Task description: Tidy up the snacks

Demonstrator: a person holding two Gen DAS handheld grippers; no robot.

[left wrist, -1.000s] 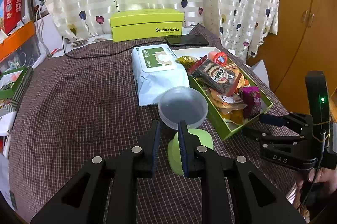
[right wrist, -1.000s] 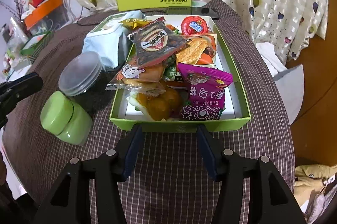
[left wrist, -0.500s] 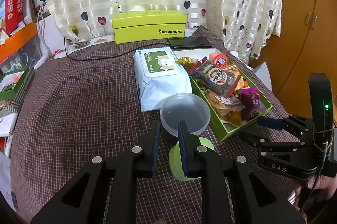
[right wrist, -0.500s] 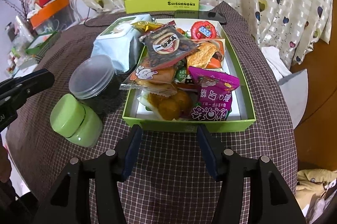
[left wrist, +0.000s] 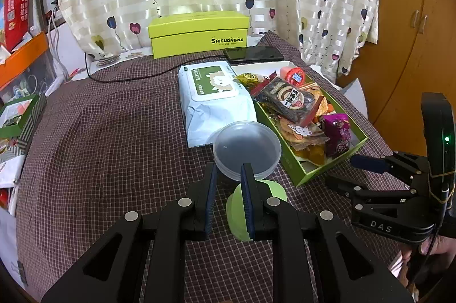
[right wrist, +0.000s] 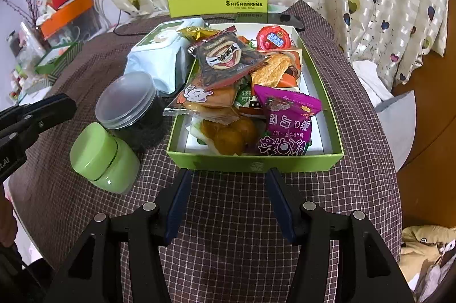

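Snacks piled in the green box (right wrist: 256, 164) on the table

My right gripper (right wrist: 228, 203) is spread wide, empty, just in front; my left gripper (left wrist: 228, 200) has a small gap, empty, by the green jar (right wrist: 104, 159); sorting could be starting or done

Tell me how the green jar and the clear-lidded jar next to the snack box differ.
The green jar is opaque pale green, lid included; the clear-lidded jar has a see-through lid over dark contents. The green jar looks smaller and stands nearer the grippers; the clear-lidded jar stands right beside the snack box. Both are round, closed, upright on the checked cloth.
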